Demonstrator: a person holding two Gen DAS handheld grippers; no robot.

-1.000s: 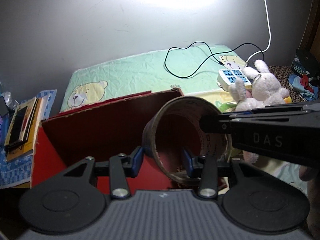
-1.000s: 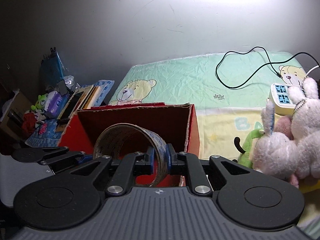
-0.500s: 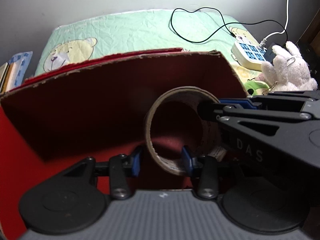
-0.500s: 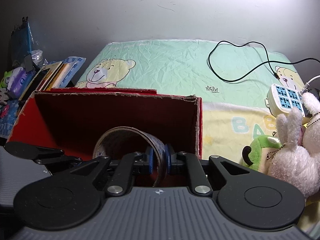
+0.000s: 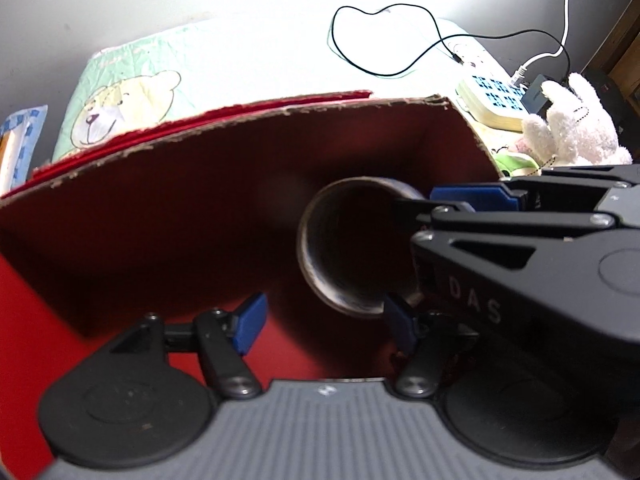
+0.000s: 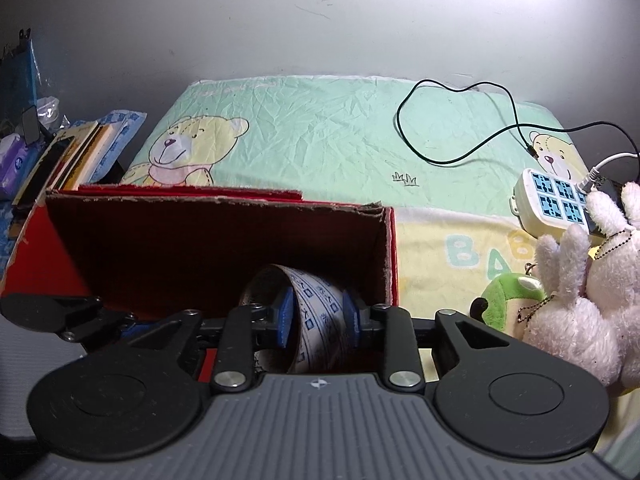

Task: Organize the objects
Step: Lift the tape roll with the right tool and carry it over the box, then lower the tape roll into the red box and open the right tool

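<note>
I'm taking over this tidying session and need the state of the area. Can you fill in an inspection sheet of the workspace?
Surface: bear-print blanket, wrinkled.
Job's things: roll of tape standing on edge inside the red cardboard box, near its right wall.
Clutter: white plush rabbit and green plush right of the box; books stacked to the left.
Grippers: left gripper jaws opening, the roll's rim between them; right gripper jaws opening astride the roll's band, pads look clear of it.
Cables: black cable looped on the blanket; power strip with a white cable plugged in.
Surroundings: plain grey wall behind.
</note>
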